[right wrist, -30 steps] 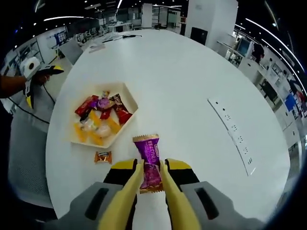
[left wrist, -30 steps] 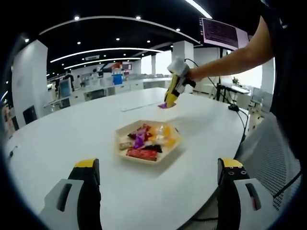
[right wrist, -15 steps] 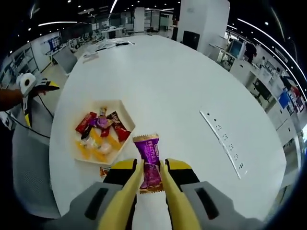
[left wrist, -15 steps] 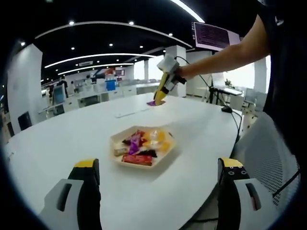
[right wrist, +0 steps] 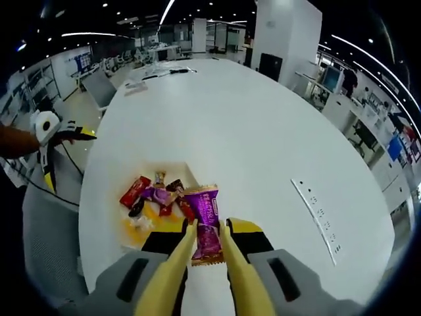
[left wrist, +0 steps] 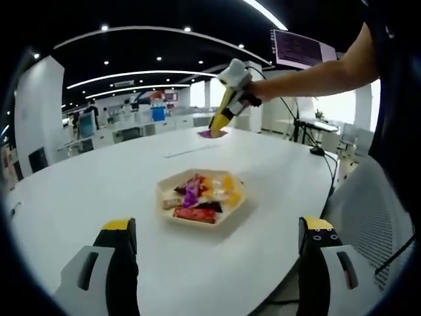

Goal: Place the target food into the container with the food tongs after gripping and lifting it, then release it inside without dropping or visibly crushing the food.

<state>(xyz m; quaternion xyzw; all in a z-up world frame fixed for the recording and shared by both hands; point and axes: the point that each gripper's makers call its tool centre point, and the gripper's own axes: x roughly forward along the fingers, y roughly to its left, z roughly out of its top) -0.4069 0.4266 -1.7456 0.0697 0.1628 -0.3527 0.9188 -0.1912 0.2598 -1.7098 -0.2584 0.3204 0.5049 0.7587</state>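
A cream hexagonal tray (left wrist: 166, 193) holding several wrapped candies sits mid-table in the left gripper view; in the right gripper view the tray (right wrist: 177, 170) lies just beyond the jaws. My right gripper (right wrist: 208, 232) is shut on a purple wrapped candy (right wrist: 204, 217), held in the air above the tray's near edge. The same right gripper (left wrist: 218, 130) with the purple candy (left wrist: 212, 133) shows high over the table's far side, held by a person's arm. My left gripper (left wrist: 217, 240) is open, its jaws wide apart and nothing between them, near the table's front edge.
The large white oval table (right wrist: 250, 131) has a socket strip (right wrist: 321, 217) at the right. A mesh chair (left wrist: 368, 197) stands beside the table edge. Desks and screens fill the office behind. The left gripper (right wrist: 49, 141) shows at the left of the right gripper view.
The right gripper has carried the purple candy higher and closer over the tray, which now lies partly under its jaws. The small orange candy on the table is now out of sight.
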